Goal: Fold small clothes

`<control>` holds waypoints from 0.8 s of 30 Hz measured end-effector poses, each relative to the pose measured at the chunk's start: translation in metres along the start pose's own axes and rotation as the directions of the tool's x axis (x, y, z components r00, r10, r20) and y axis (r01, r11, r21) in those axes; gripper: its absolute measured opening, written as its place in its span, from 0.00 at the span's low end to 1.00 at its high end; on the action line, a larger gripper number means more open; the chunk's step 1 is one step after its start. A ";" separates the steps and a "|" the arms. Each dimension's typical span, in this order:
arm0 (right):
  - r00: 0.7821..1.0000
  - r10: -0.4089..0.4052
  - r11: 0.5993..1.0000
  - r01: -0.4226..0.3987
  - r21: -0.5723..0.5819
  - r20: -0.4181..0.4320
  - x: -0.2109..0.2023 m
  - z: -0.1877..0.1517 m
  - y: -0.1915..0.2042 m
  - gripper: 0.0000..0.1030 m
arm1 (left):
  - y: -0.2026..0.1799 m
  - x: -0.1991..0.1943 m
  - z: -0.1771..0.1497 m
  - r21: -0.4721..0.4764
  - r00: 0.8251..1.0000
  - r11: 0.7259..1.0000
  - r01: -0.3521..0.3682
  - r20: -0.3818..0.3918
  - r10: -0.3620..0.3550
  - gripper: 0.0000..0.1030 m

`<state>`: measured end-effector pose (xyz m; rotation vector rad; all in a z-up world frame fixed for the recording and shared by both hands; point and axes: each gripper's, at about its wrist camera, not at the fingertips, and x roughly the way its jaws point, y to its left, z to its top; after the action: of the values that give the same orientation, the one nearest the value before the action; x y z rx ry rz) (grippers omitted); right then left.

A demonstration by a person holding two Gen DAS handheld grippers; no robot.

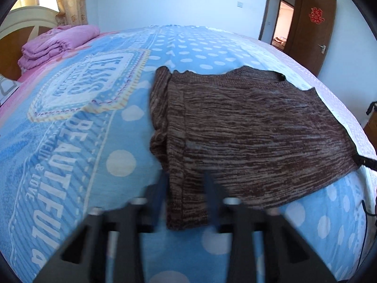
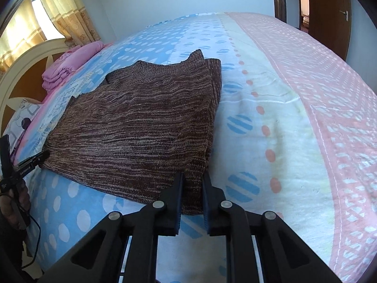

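Both grippers pinch the brown marled knit garment (image 1: 247,127) lying on the blue polka-dot bedspread (image 1: 94,141): left gripper (image 1: 185,184) and right gripper (image 2: 193,184) each have a near corner clamped between slightly parted fingers.

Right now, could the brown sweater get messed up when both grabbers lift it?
Maybe. The left gripper and right gripper each straddle only a narrow near corner of the brown sweater, so it may slip out. The sleeve looks folded under on the left gripper's side and might flop loose. One edge lies near the bed's side.

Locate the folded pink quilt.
The folded pink quilt lies at the bed's head by the white-and-wood headboard, upper left in both wrist views, beyond the brown knit sweater.
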<state>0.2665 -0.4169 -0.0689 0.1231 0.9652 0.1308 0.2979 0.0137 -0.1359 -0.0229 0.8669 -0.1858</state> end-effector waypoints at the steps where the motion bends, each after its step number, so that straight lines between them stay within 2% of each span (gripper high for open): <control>1: 1.000 0.004 1.000 -0.004 -0.005 0.001 -0.001 0.001 0.001 0.08 | 0.000 0.000 0.000 -0.001 1.000 1.000 0.003 0.001 -0.003 0.11; 7: 0.999 0.028 0.999 -0.028 -0.044 0.016 -0.025 -0.001 0.006 0.04 | 0.009 -0.019 -0.001 -0.025 0.999 0.999 0.049 0.017 -0.048 0.08; 10: 1.000 0.024 0.999 -0.024 -0.037 -0.006 -0.022 -0.005 0.001 0.03 | 0.011 -0.020 -0.006 -0.016 0.999 0.998 0.053 0.004 -0.053 0.08; 13: 0.998 0.019 1.000 -0.019 -0.018 -0.052 -0.007 -0.014 -0.005 0.03 | 0.013 -0.013 -0.009 -0.024 0.999 0.999 0.046 -0.011 -0.046 0.09; 21: 0.997 -0.002 0.998 -0.003 -0.064 -0.075 -0.010 -0.020 0.002 0.03 | 0.011 -0.013 -0.013 0.003 1.000 1.000 0.027 0.010 -0.027 0.10; 23: 0.998 -0.007 0.999 0.004 -0.050 -0.062 -0.014 -0.015 0.001 0.06 | 0.008 -0.014 -0.012 0.024 1.000 1.000 0.012 0.020 -0.013 0.14; 24: 0.998 -0.029 0.998 0.026 -0.048 -0.050 -0.018 -0.012 0.002 0.13 | 0.006 -0.017 -0.012 0.037 1.000 0.999 -0.011 0.027 0.010 0.17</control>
<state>0.2462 -0.4178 -0.0612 0.0630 1.0133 0.1319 0.2790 0.0233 -0.1316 0.0137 0.8366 -0.1908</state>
